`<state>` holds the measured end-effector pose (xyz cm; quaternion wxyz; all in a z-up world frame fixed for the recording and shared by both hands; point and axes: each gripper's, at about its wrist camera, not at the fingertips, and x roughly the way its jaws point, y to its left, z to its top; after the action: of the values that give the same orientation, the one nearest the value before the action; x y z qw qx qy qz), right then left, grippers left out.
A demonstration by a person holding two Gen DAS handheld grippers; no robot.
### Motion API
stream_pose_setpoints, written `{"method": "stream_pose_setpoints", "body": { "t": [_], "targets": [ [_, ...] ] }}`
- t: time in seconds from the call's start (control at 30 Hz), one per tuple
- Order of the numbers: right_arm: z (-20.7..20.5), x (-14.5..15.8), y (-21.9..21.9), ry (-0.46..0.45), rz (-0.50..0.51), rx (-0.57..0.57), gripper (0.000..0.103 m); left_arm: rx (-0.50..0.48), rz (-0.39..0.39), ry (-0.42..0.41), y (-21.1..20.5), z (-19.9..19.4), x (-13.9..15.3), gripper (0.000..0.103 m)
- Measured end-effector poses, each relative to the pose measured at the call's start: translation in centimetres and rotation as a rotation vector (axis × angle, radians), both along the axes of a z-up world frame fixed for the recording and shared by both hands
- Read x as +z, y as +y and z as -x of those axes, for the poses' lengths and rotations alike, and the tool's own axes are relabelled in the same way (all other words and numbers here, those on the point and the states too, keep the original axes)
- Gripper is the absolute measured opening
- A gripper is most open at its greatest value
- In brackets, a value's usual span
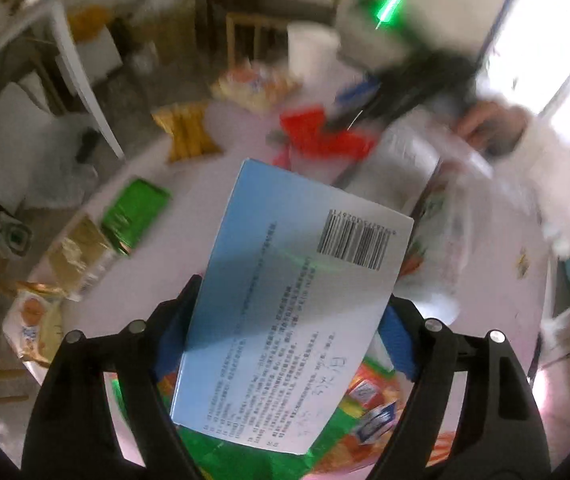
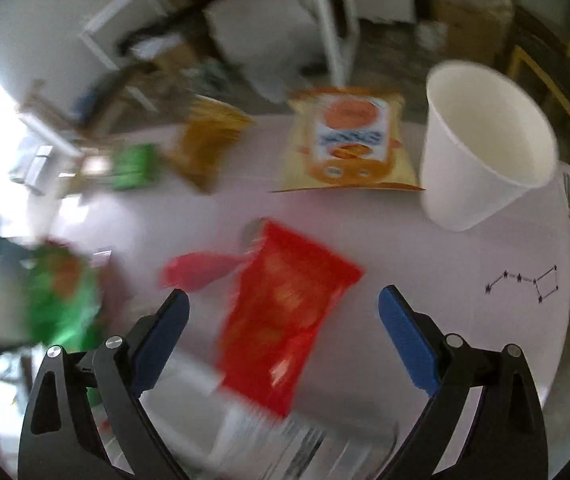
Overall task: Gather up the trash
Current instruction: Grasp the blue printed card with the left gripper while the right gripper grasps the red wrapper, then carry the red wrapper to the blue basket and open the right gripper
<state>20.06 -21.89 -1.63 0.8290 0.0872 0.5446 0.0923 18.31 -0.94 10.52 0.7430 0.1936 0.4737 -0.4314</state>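
A: Gripping anything?
B: The left gripper [image 1: 285,332] holds a blue box [image 1: 297,304] between wide-set pads, over a colourful wrapper [image 1: 349,432].
A: And the right gripper [image 2: 285,312]?
B: Wide open, empty; red packet [image 2: 285,312] beneath, white cup [image 2: 481,148] at two o'clock.

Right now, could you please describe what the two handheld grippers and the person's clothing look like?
Both the left gripper and the right gripper have black angular frames, silver round rivets and blue pads on the fingers. The person's fuzzy white sleeve shows in the left wrist view.

Blue box [image 1: 297,312] between left tool [image 1: 285,328] pads
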Motion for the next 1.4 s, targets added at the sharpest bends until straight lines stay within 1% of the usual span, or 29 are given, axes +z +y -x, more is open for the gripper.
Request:
{"method": "stream_pose_setpoints", "body": {
  "t": [0.03, 0.07, 0.1, 0.13, 0.17, 0.2, 0.23, 0.27, 0.33, 0.43, 0.53, 0.6, 0.63, 0.73, 0.8, 0.87, 0.93, 1.0, 1.03, 1.07, 1.1, 1.13, 1.17, 1.2, 1.23, 1.3, 1.33, 1.37, 1.4],
  "targets": [
    [-0.4, -0.8, 0.2, 0.015, 0.006, -0.012, 0.093, 0.01, 0.02, -0.009, 0.5, 0.2, 0.8, 0.077],
    [-0.5, -1.3, 0.8, 0.011, 0.01, -0.001, 0.091, 0.032, 0.042, -0.036, 0.9, 0.4, 1.7, 0.077],
    [0.0, -1.2, 1.6, -0.035, 0.053, 0.022, 0.083, 0.045, 0.061, -0.049, 1.0, 0.2, 2.3, 0.077],
    [0.3, -1.2, 2.2, -0.055, 0.086, 0.037, 0.064, 0.068, 0.081, -0.07, 1.3, 0.6, 3.1, 0.077],
    [0.7, -1.2, 2.9, -0.078, 0.146, 0.045, 0.053, 0.088, 0.091, -0.087, 1.7, 0.9, 3.6, 0.077],
    [1.0, -1.2, 3.3, -0.09, 0.172, 0.052, 0.049, 0.105, 0.107, -0.097, 2.0, 1.4, 4.2, 0.077],
    [1.3, -1.2, 3.6, -0.1, 0.169, 0.066, 0.038, 0.137, 0.126, -0.121, 2.6, 2.2, 4.9, 0.077],
    [1.6, -1.1, 3.9, -0.099, 0.161, 0.086, 0.034, 0.159, 0.141, -0.128, 3.0, 2.8, 5.4, 0.077],
    [2.0, -0.6, 4.1, -0.109, 0.172, 0.076, 0.031, 0.209, 0.173, -0.105, 4.2, 4.1, 6.1, 0.077],
    [2.5, 0.4, 4.8, -0.142, 0.188, 0.086, 0.029, 0.286, 0.212, -0.069, 5.7, 5.4, 6.3, 0.077],
    [3.3, 2.4, 5.2, -0.19, 0.18, 0.083, 0.028, 0.336, 0.268, -0.04, 6.7, 7.3, 6.2, 0.077],
    [4.6, 4.4, 5.0, -0.237, 0.148, 0.076, 0.028, 0.327, 0.314, -0.041, 6.9, 9.3, 6.8, 0.077],
    [5.2, 5.1, 4.9, -0.258, 0.136, 0.073, 0.028, 0.311, 0.339, -0.063, 6.9, 10.8, 7.4, 0.077],
    [8.3, 8.5, 3.8, -0.348, 0.088, 0.052, 0.028, 0.293, 0.357, -0.101, 6.5, 14.2, 8.7, 0.077],
    [11.1, 11.2, 2.9, -0.407, 0.045, 0.036, 0.028, 0.284, 0.386, -0.105, 5.9, 16.7, 9.8, 0.077],
    [14.9, 14.5, 1.5, -0.473, 0.014, 0.002, 0.028, 0.25, 0.42, -0.092, 4.8, 19.2, 11.0, 0.077],
    [18.6, 17.5, 0.4, -0.541, -0.046, 0.008, 0.028, 0.211, 0.45, -0.087, 3.8, 21.7, 11.8, 0.077],
    [25.0, 20.4, -1.3, -0.632, -0.075, 0.01, 0.028, 0.155, 0.483, -0.085, 2.0, 24.9, 12.6, 0.077],
    [28.6, 21.4, -2.2, -0.673, -0.092, 0.009, 0.028, 0.144, 0.496, -0.083, 1.5, 25.8, 12.7, 0.077],
    [31.3, 21.7, -2.9, -0.697, -0.101, 0.001, 0.028, 0.124, 0.514, -0.065, 0.6, 27.2, 12.8, 0.077],
    [34.9, 21.8, -3.9, -0.717, -0.115, -0.012, 0.028, 0.11, 0.53, -0.047, -0.1, 28.4, 12.5, 0.077],
    [37.3, 21.5, -4.5, -0.728, -0.122, -0.025, 0.028, 0.092, 0.555, -0.024, -0.9, 29.8, 12.3, 0.077],
    [40.9, 20.7, -5.6, -0.727, -0.136, -0.037, 0.029, 0.073, 0.565, -0.004, -1.5, 30.8, 12.0, 0.077],
    [44.5, 19.3, -6.7, -0.707, -0.15, -0.065, 0.029, 0.051, 0.572, 0.0, -2.3, 32.1, 11.7, 0.077],
    [46.5, 18.2, -7.3, -0.694, -0.149, -0.094, 0.029, 0.035, 0.579, -0.02, -3.0, 33.5, 11.4, 0.077],
    [52.1, 14.3, -9.2, -0.618, -0.133, -0.202, 0.029, 0.003, 0.597, -0.017, -3.9, 35.4, 10.8, 0.077],
    [55.0, 11.7, -10.1, -0.58, -0.136, -0.27, 0.029, -0.004, 0.604, -0.004, -4.6, 36.4, 10.3, 0.077],
    [56.7, 9.6, -10.8, -0.54, -0.152, -0.309, 0.029, -0.013, 0.601, 0.011, -5.2, 37.0, 9.9, 0.077],
    [58.7, 6.3, -11.6, -0.479, -0.193, -0.357, 0.029, -0.018, 0.594, 0.021, -5.8, 37.5, 9.6, 0.077]
  ]
}}
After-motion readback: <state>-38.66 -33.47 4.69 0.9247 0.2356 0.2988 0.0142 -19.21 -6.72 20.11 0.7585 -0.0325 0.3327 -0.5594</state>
